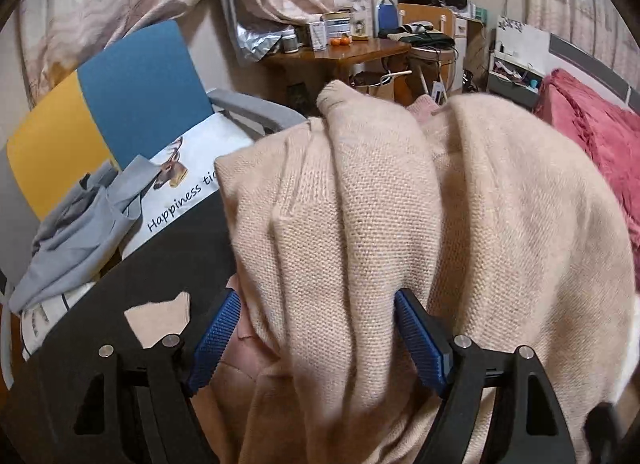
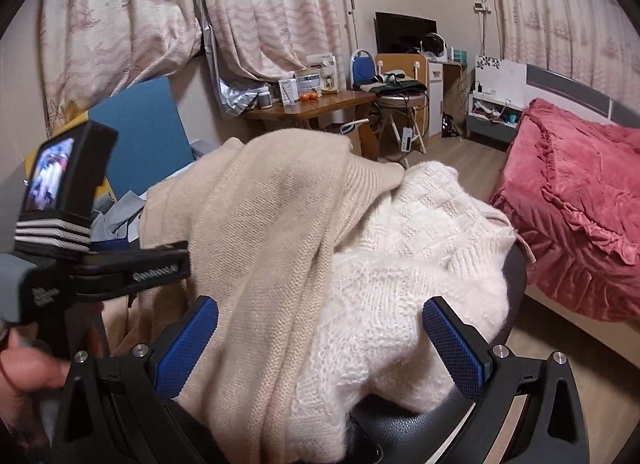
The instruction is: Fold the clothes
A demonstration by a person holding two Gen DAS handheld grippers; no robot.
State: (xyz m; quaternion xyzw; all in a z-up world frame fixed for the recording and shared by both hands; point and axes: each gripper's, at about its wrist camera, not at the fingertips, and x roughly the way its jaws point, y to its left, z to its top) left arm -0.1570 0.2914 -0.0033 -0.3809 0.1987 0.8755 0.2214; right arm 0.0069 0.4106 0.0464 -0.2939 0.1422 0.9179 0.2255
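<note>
A beige knit sweater [image 1: 360, 204] lies heaped on a black table [image 1: 172, 260]. My left gripper [image 1: 320, 338] is open, and a thick fold of the sweater fills the gap between its blue pads [image 1: 218, 338]. Pink fabric [image 1: 240, 368] shows under the sweater by the left pad. In the right wrist view the beige sweater [image 2: 260, 224] drapes over a fluffy white knit sweater [image 2: 420, 248]. My right gripper [image 2: 320, 346] is open, with both garments between its fingers. The left gripper's body [image 2: 80, 264] and a hand [image 2: 28, 372] show at the left edge.
A blue and yellow chair [image 1: 132, 92] with a grey garment [image 1: 76, 232] and a printed cushion [image 1: 188, 184] stands to the left. A cluttered wooden desk [image 2: 316, 104] is behind. A bed with a red cover [image 2: 580, 204] is on the right, wood floor [image 2: 568, 348] beside it.
</note>
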